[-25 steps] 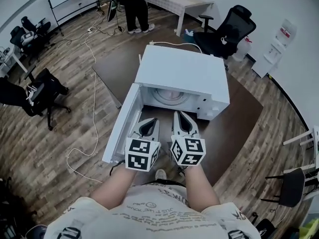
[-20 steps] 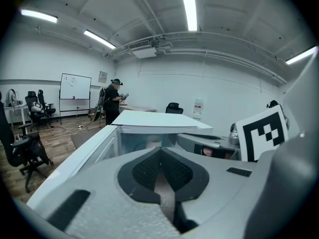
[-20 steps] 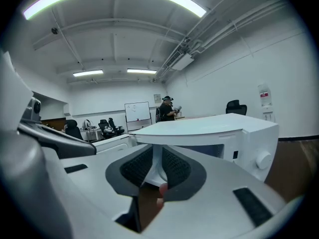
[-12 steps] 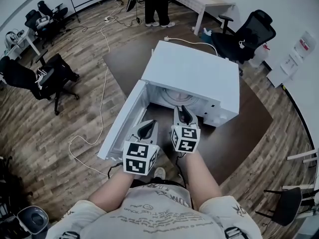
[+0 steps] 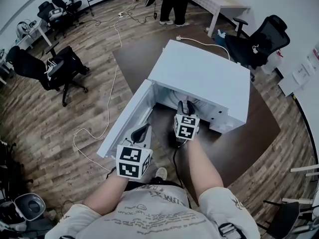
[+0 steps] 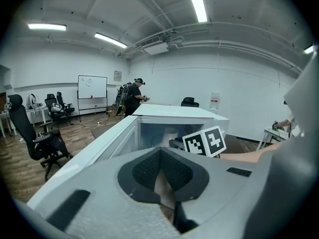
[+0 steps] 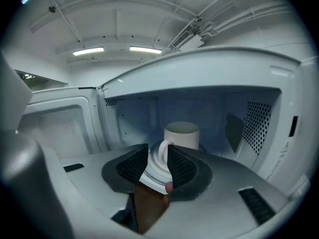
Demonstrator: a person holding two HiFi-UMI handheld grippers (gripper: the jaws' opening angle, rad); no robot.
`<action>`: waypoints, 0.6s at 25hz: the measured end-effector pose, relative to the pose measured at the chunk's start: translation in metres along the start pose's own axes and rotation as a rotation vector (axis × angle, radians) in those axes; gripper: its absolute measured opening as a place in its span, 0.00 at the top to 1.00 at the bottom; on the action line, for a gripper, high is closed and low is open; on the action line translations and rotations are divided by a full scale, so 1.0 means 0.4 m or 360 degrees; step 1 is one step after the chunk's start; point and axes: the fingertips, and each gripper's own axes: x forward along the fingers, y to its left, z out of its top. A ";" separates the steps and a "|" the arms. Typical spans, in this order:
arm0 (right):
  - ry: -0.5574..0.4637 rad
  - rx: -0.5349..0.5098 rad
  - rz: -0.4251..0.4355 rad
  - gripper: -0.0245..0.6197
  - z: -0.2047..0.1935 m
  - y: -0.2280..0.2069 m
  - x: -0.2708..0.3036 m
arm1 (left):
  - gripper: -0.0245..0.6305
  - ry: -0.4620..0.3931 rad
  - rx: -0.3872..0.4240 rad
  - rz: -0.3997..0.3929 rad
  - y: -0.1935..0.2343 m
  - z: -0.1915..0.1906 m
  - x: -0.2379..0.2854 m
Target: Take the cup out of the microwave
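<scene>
Dark table (image 5: pixel 251 133) fills mid-frame in the head view, w/ the white microwave (image 5: pixel 199 78) on it centre-right, its door (image 5: pixel 124 128) swung wide toward lower left. Left gripper (image 5: pixel 143 129) hangs low by the door edge, jaws pressed together on nothing, idle. Right gripper (image 5: pixel 188 105) is at the cavity mouth, jaws spreading, pads not on anything yet. The cup (image 7: pixel 182 136) stands upright deep inside on the turntable (image 7: pixel 151 177), centre of the right gripper view, its handle (image 7: pixel 162 153) turned toward the jaws & lined up w/ the gap between them. Step in hand, I'd say: reach in & grip. Best done by going straight in & level, clear of the cavity roof & side walls. Take the handle squarely & close firm before lifting, since a glazed mug prob. slips if pinched off-centre. Then lift only a touch & draw out slow. Vs a sec ago: the right gripper was clenched & sat side by side w/ the left one in front of the microwave. Now it's further up-frame at the opening, the left has dropped back toward lower left, & the microwave sits further right in frame.
</scene>
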 end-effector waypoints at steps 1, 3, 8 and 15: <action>0.0018 0.0001 -0.0006 0.77 -0.009 -0.007 0.015 | 0.94 0.0002 0.0003 0.0013 0.005 0.000 -0.001; 0.0053 0.0014 -0.0007 0.77 -0.026 -0.018 0.040 | 0.94 0.0003 0.0005 0.0037 0.015 0.001 -0.003; 0.0089 0.0020 0.0000 0.77 -0.045 -0.020 0.086 | 0.94 0.0040 0.0026 0.0089 0.035 -0.019 0.002; 0.0090 -0.0030 0.0028 0.77 -0.050 0.001 0.125 | 0.94 0.0080 0.0029 0.0115 0.054 -0.028 0.014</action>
